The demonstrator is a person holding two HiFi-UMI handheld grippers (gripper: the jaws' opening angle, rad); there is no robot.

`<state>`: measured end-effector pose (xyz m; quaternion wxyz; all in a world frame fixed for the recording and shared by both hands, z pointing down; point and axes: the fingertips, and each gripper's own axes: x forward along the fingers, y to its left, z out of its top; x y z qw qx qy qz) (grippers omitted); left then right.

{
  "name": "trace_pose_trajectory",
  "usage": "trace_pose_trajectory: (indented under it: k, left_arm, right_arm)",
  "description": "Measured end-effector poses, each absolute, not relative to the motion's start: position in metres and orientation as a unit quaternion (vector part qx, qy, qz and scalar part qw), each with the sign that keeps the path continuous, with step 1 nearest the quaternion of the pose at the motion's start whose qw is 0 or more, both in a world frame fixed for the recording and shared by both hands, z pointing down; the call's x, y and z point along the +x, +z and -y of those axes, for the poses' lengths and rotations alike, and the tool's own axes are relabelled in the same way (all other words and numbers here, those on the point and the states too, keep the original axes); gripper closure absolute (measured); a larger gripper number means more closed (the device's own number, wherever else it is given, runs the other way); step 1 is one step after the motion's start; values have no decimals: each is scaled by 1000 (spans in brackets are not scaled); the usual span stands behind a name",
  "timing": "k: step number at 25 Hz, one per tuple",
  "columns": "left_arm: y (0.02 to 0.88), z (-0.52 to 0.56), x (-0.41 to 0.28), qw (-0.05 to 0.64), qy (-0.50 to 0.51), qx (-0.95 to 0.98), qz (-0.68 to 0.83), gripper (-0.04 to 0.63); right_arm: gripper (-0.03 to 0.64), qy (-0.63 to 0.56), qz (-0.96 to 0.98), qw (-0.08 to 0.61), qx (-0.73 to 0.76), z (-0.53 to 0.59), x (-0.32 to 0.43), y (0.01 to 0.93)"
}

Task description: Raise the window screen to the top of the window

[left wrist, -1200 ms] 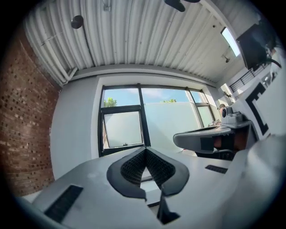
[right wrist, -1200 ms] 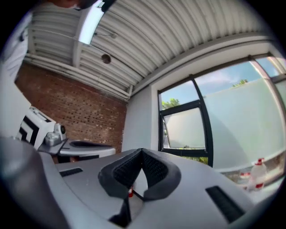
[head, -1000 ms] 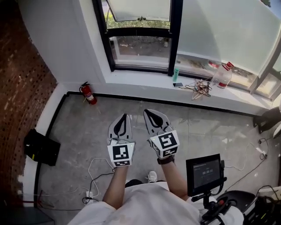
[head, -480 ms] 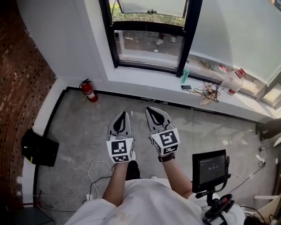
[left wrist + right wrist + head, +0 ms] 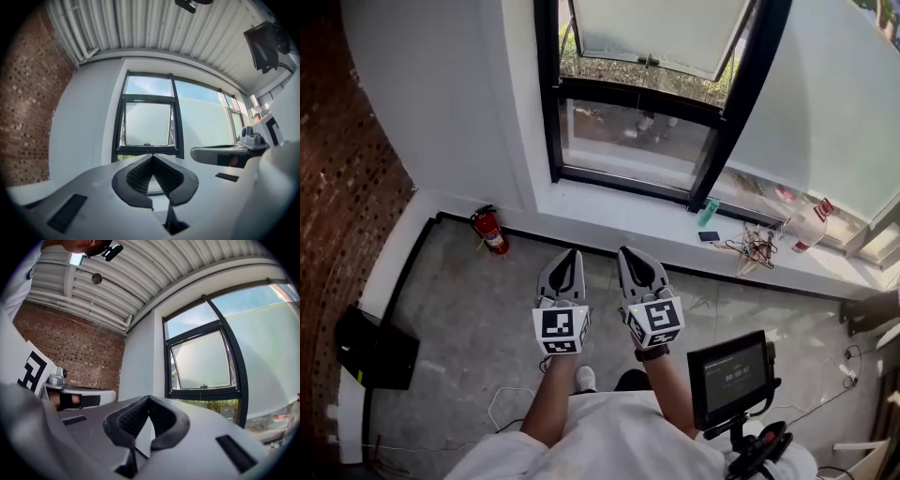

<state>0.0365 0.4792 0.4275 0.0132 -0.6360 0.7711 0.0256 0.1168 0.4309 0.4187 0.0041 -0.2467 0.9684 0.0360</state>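
Holding the left tool (image 5: pixel 567 255) and the right tool (image 5: pixel 631 251) side by side at lower centre of the frame, forearms stretched forward, both pointing level toward the window. Shut fully on each side, jaws pressed together at the tips, gripping nothing and touching nothing. Facing the window screen (image 5: pixel 647 28), a pale panel at top centre inside the black window frame (image 5: pixel 550 112), well apart from both tools, small handle on its lower edge.
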Motion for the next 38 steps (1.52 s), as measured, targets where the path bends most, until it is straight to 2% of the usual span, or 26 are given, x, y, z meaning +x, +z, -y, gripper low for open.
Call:
trace_pose_trajectory:
  k: [3,8,12,17,21,26,30,38]
  left_arm:
    - [452,-448,23,-22,27,-654,-756,595]
    - [462,-367,13,-29,25,-678,-734,595]
    - [464,-280,-3,-18,6,-685,-728,595]
    - [419,-174,-27,27,-2,-680,-733,595]
    - [416,-117,-47,27,-9,-675,-737,595]
    - [441,-55,-53,0,-26,-694,-720,595]
    - [453,1,-74,-4,-27,-711,-703,595]
    - [438,121,-138,48,-16,-785,-618,595]
  right_arm:
    - [617,22,-970,-12,-242,-409,93,432]
    - [617,38,-965,-27,-258,-325,75,441]
    - [617,32,-964,-14,-265,-234,58,443]
    - [617,63,-965,32,-252,-124,31,391]
    - [617,86,-960,21,-264,-69,21,384]
    - [617,-20,-964,44,-263,-5,14,429]
    - [617,-36,-958,25,-283,44,-6,450]
    - [617,-39,-945,7,-323,151,-83,461]
